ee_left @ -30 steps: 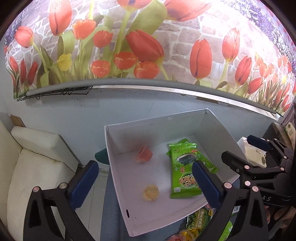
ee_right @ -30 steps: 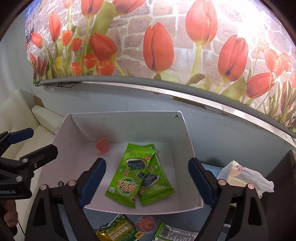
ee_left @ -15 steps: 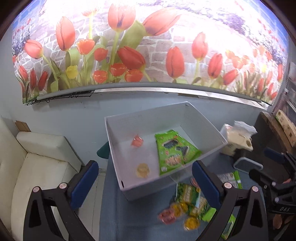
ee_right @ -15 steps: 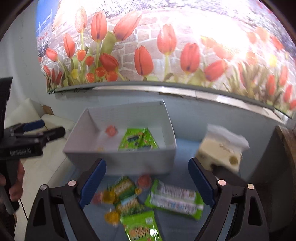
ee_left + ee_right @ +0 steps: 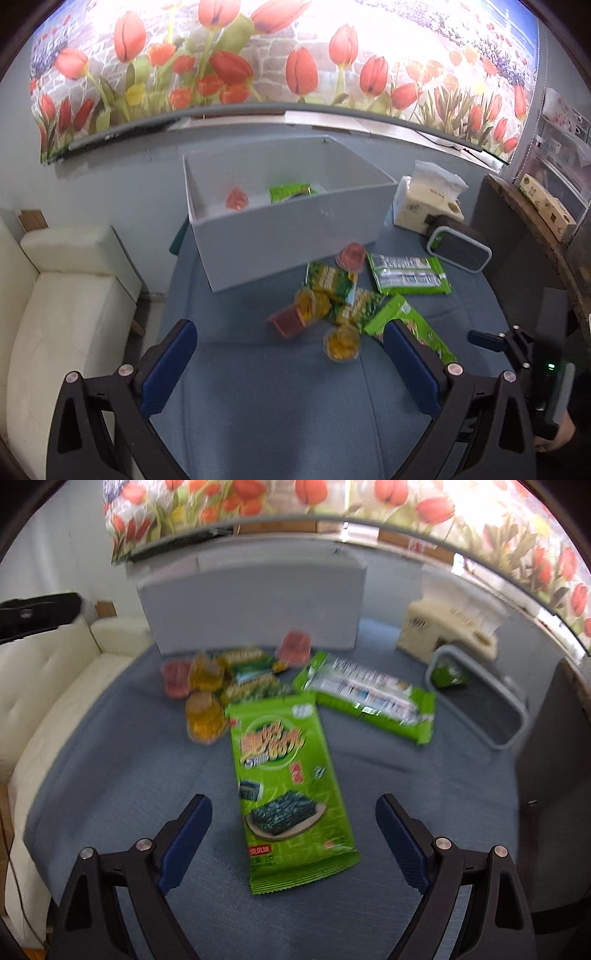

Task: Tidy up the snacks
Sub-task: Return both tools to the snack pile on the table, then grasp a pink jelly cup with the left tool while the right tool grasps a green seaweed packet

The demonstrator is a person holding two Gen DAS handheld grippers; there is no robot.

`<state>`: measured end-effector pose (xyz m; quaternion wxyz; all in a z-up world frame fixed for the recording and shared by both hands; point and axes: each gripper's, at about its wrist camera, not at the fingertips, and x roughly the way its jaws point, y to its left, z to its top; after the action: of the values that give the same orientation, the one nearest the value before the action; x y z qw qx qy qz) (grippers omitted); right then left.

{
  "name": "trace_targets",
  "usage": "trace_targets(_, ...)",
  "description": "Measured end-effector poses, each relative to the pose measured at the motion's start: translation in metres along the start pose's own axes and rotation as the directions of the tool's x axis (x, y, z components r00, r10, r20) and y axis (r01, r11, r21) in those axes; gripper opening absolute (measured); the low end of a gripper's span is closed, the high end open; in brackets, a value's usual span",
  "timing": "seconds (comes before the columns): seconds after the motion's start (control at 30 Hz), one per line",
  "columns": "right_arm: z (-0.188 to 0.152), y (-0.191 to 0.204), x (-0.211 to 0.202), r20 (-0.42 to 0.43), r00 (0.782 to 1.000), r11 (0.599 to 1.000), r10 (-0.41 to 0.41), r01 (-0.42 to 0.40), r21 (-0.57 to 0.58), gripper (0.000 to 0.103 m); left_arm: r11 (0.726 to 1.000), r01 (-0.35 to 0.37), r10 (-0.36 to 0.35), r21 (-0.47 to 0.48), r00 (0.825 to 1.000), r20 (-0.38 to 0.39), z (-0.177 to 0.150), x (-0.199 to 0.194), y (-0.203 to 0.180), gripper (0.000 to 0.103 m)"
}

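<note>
A white box (image 5: 288,229) stands at the back of the blue table; a red jelly cup (image 5: 236,199) and a green seaweed pack (image 5: 290,192) lie inside. In front of it lies a pile of snacks: yellow jelly cups (image 5: 341,343), red jelly cups (image 5: 351,254) and green packs (image 5: 408,275). My left gripper (image 5: 291,365) is open and empty, above the table short of the pile. My right gripper (image 5: 293,843) is open, low over a green seaweed pack (image 5: 284,775) that lies flat between its fingers; another green pack (image 5: 369,698) lies beyond. The box (image 5: 251,605) shows behind.
A tissue pack (image 5: 424,199) and a grey-rimmed container (image 5: 458,251) stand at the right of the box. A cream sofa (image 5: 55,314) is left of the table. A dark cabinet (image 5: 517,229) rises at the right. A tulip wall runs behind.
Both grippers have pulled back from over the box and come down toward the table. The snack pile has come into view, and the right gripper now straddles a seaweed pack.
</note>
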<state>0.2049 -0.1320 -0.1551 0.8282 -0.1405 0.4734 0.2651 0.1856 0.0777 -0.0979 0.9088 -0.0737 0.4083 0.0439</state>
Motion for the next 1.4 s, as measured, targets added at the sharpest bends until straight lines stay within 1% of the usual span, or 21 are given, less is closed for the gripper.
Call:
trace_targets(0.13, 0.003, 0.0, 0.024, -0.035, 0.999, 1.0, -0.011, 0.01, -0.022, 0.093, 1.0, 0.012, -0.012, -0.018, 1.0, -0.023, -0.02, 0.008, 0.006, 0.103)
trace_targets(0.23, 0.005, -0.006, 0.039, -0.052, 0.998, 1.0, 0.021, -0.02, 0.01, 0.093, 1.0, -0.005, 0.004, -0.011, 0.999, -0.048, -0.03, 0.015, 0.009, 0.103)
trace_targets(0.27, 0.006, -0.007, 0.041, -0.057, 0.998, 1.0, 0.025, -0.024, 0.015, 0.09, 1.0, -0.005, 0.004, -0.016, 0.999, -0.048, -0.032, 0.017, 0.011, 0.103)
trace_targets(0.3, 0.005, -0.007, 0.044, -0.062, 0.998, 0.999, 0.031, -0.03, 0.017, 0.085, 1.0, -0.003, 0.002, -0.023, 0.999, -0.053, -0.034, 0.019, 0.013, 0.103)
trace_targets(0.4, 0.007, -0.004, 0.047, -0.043, 0.999, 1.0, 0.003, -0.003, -0.003, 0.08, 0.999, 0.008, -0.011, -0.044, 0.998, -0.067, -0.037, 0.027, 0.018, 0.103)
trace_targets(0.5, 0.009, -0.002, 0.048, -0.033, 0.999, 1.0, -0.002, 0.002, -0.005, 0.074, 0.999, 0.002, -0.004, -0.033, 0.998, -0.064, -0.039, 0.034, 0.019, 0.103)
trace_targets(0.53, 0.009, -0.002, 0.048, -0.034, 0.999, 1.0, 0.002, -0.002, -0.003, 0.073, 1.0, 0.01, -0.012, -0.026, 0.998, -0.066, -0.038, 0.038, 0.019, 0.103)
trace_targets(0.63, 0.006, -0.005, 0.042, -0.036, 0.999, 1.0, 0.024, -0.024, 0.014, 0.071, 0.999, 0.031, -0.03, 0.016, 0.997, -0.071, -0.034, 0.055, 0.017, 0.103)
trace_targets(0.7, 0.004, -0.006, 0.031, -0.018, 0.999, 0.998, 0.047, -0.047, 0.03, 0.071, 0.997, 0.062, -0.059, 0.04, 0.995, -0.08, -0.03, 0.068, 0.018, 0.103)
trace_targets(0.8, 0.004, -0.008, 0.018, 0.001, 0.999, 0.998, 0.048, -0.048, 0.027, 0.071, 0.989, 0.111, -0.1, 0.101, 0.989, -0.106, -0.022, 0.091, 0.02, 0.103)
trace_targets(0.87, 0.001, -0.007, 0.007, 0.011, 0.999, 0.998, 0.052, -0.052, 0.017, 0.071, 0.981, 0.121, -0.102, 0.151, 0.987, -0.125, -0.017, 0.103, 0.019, 0.103)
trace_targets(0.93, -0.001, -0.007, -0.002, 0.023, 0.999, 0.999, 0.049, -0.049, 0.004, 0.071, 0.97, 0.107, -0.079, 0.217, 0.988, -0.134, -0.013, 0.112, 0.015, 0.102)
trace_targets(1.0, -0.002, -0.004, -0.01, 0.033, 0.998, 0.998, 0.055, -0.055, 0.002, 0.071, 0.958, 0.114, -0.074, 0.264, 0.985, -0.157, -0.011, 0.12, 0.014, 0.102)
trace_targets(1.07, -0.004, -0.001, -0.017, 0.045, 0.998, 0.999, 0.053, -0.054, 0.007, 0.071, 0.945, 0.136, -0.082, 0.298, 0.979, -0.185, -0.01, 0.13, 0.013, 0.098)
trace_targets(1.13, -0.005, 0.003, -0.023, 0.057, 0.997, 0.998, 0.06, -0.06, 0.007, 0.071, 0.936, 0.135, -0.071, 0.326, 0.977, -0.202, -0.01, 0.139, 0.011, 0.089)
trace_targets(1.17, -0.006, 0.003, -0.025, 0.06, 0.996, 0.998, 0.06, -0.061, 0.006, 0.071, 0.932, 0.132, -0.063, 0.338, 0.976, -0.208, -0.01, 0.143, 0.01, 0.087)
trace_targets(1.2, -0.006, 0.005, -0.027, 0.062, 0.996, 0.998, 0.06, -0.06, 0.006, 0.071, 0.929, 0.137, -0.063, 0.343, 0.974, -0.218, -0.01, 0.146, 0.009, 0.083)
trace_targets(1.27, -0.007, 0.007, -0.031, 0.061, 0.996, 0.998, 0.062, -0.063, 0.007, 0.071, 0.924, 0.155, -0.069, 0.351, 0.967, -0.244, -0.012, 0.154, 0.007, 0.079)
trace_targets(1.3, -0.007, 0.009, -0.032, 0.061, 0.996, 0.998, 0.06, -0.06, 0.007, 0.071, 0.92, 0.156, -0.065, 0.359, 0.966, -0.251, -0.013, 0.156, 0.006, 0.076)
trace_targets(1.37, -0.008, 0.008, -0.033, 0.061, 0.996, 0.998, 0.06, -0.061, 0.008, 0.071, 0.917, 0.182, -0.091, 0.354, 0.962, -0.257, -0.013, 0.159, 0.007, 0.071)
trace_targets(1.4, -0.008, 0.008, -0.034, 0.062, 0.996, 0.998, 0.058, -0.059, 0.011, 0.071, 0.92, 0.195, -0.108, 0.339, 0.96, -0.259, -0.011, 0.159, 0.009, 0.06)
